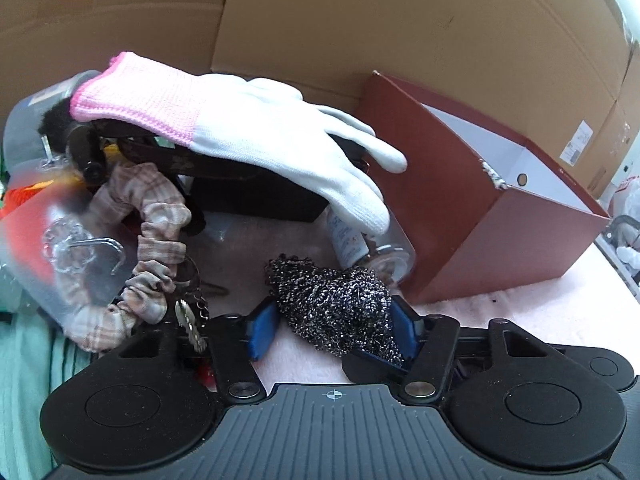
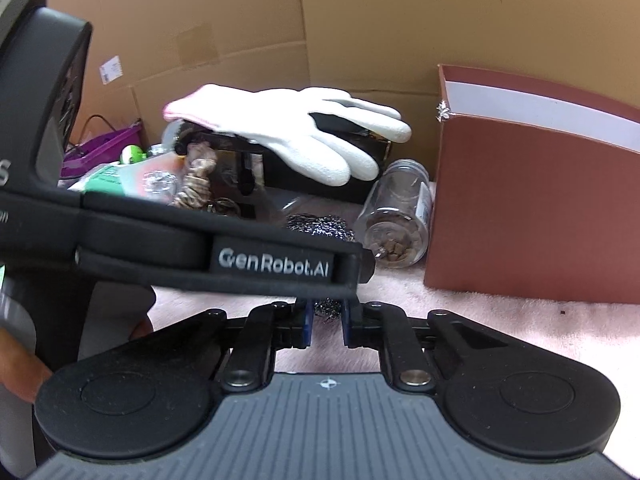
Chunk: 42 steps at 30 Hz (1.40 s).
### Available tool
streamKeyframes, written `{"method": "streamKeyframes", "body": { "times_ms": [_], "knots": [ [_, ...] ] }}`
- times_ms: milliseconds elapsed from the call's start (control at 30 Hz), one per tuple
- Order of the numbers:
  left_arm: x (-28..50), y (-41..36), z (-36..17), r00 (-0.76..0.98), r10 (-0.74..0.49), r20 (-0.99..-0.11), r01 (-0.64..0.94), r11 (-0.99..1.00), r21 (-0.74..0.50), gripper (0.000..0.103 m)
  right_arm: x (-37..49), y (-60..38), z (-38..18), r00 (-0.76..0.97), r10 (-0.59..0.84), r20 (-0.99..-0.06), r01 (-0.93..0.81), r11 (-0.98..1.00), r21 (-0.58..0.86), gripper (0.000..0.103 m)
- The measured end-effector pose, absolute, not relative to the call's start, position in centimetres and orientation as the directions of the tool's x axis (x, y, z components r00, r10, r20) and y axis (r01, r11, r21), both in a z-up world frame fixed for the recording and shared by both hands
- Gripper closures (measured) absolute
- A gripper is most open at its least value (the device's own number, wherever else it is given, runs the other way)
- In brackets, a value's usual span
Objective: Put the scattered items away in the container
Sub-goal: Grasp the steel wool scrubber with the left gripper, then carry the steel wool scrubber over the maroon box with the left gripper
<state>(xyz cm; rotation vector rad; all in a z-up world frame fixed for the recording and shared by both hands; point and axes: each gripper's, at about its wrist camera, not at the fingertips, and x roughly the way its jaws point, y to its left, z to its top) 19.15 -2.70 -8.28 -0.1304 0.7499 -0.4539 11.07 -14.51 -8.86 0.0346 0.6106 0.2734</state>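
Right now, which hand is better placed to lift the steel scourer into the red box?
Left, probably: the left gripper brackets most of the steel scourer, with the red box open alongside. The right gripper pinches only a tuft.

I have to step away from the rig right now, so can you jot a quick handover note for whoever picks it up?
Left claw: around the steel wool scourer; its far pad touches it, the near one looks just clear, so not a firm grip.
Right claw: nearly shut on a tuft of the same scourer's near edge.
Red box: open, on the right; nothing seen inside from here.
Still out: white glove draped over a dark case, plaid scrunchie, keys, clear jar lying on its side by the box.
Done: nothing visibly boxed. Left: scourer first, then the rest.
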Motion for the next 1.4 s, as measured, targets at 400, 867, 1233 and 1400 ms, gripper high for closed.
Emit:
{"method": "streamKeyframes", "body": {
  "times_ms": [400, 867, 1233, 1400],
  "knots": [
    [11.8, -4.5, -8.2, 0.539, -0.593, -0.598, 0.417, 0.805, -0.423, 0.032, 3.1, -19.3, -8.0, 0.767, 0.311, -0.562, -0.278, 0.949, 0.145, 0.087],
    [12.5, -4.1, -8.2, 0.523, -0.599, -0.607, 0.417, 0.8, -0.431, 0.034, 1.6, -20.7, -8.4, 0.803, 0.239, -0.547, -0.206, 0.971, 0.123, 0.063],
    [12.6, -4.5, -8.6, 0.502, -0.61, -0.613, 0.445, 0.79, -0.422, 0.027, 2.8, -20.1, -8.1, 0.799, 0.266, -0.539, -0.225, 0.964, 0.142, 0.059],
    [12.7, -4.8, -8.8, 0.508, -0.599, -0.619, 0.45, 0.797, -0.402, 0.043, 3.6, -19.6, -8.7, 0.782, 0.27, -0.561, -0.232, 0.963, 0.139, 0.068]
  ]
}}
